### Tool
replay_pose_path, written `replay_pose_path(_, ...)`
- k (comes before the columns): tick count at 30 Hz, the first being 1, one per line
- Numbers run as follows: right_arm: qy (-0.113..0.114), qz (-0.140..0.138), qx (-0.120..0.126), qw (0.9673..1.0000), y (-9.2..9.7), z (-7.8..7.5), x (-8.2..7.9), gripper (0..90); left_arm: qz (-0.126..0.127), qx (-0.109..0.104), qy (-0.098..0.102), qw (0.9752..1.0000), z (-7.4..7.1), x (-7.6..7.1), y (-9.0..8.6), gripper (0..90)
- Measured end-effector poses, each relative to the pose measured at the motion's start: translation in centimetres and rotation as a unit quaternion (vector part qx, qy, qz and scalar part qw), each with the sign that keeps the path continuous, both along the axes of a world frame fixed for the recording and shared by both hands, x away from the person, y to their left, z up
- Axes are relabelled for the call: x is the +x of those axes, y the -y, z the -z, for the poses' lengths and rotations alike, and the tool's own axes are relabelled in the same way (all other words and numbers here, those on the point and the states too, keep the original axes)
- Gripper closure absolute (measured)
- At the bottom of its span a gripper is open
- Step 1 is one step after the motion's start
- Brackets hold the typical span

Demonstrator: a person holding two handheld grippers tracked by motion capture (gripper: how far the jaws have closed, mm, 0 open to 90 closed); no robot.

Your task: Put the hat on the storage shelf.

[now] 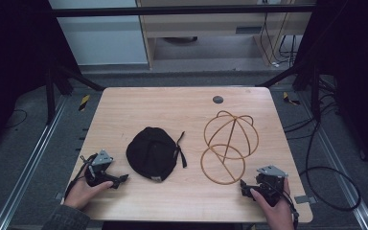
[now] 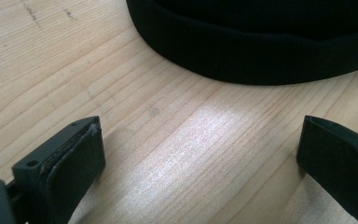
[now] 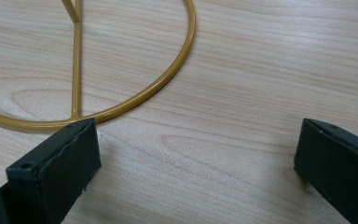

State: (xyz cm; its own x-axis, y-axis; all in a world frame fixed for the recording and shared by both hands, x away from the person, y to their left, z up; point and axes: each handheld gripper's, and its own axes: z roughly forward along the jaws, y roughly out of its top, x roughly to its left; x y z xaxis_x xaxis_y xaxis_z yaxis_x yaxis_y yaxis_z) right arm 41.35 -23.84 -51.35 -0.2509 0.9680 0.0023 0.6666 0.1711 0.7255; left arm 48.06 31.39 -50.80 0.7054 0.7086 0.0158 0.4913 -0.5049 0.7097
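A black cap lies in the middle of the wooden table, its strap trailing to the right. A gold wire hat stand lies on its side to the right of it. My left gripper rests on the table at the front left, open, pointing at the cap's rim just ahead of its jaws, with bare wood between them. My right gripper rests at the front right, open, nothing between its jaws; the stand's round base ring lies just beyond the left jaw.
A dark round grommet sits near the table's far edge. Cables trail over the floor to the right of the table. Dark frame bars stand at the back and sides.
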Motion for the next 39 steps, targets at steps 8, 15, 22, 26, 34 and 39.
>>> replay_pose_path(8,0.0,0.0,0.0,1.0,0.0,0.0,0.0,0.4,0.003,0.004,-0.005,1.0,-0.2,-0.1,-0.1,0.7)
replay_pose_path(15,0.0,0.0,0.0,1.0,0.0,0.0,0.0,0.4,-0.015,-0.027,0.004,0.9995,-1.8,-0.1,0.1,3.9)
replay_pose_path(22,0.0,0.0,0.0,1.0,0.0,0.0,0.0,0.4,0.023,-0.006,0.013,0.9996,-5.0,-0.4,2.6,5.2)
replay_pose_path(26,0.0,0.0,0.0,1.0,0.0,0.0,0.0,0.4,0.041,0.022,0.012,0.9988,-7.1,0.1,4.1,5.8)
replay_pose_path(34,0.0,0.0,0.0,1.0,0.0,0.0,0.0,0.4,0.064,0.058,0.021,0.996,-10.1,1.0,7.1,6.2)
replay_pose_path(39,0.0,0.0,0.0,1.0,0.0,0.0,0.0,0.4,0.072,0.063,0.029,0.995,-12.0,1.8,9.0,6.5)
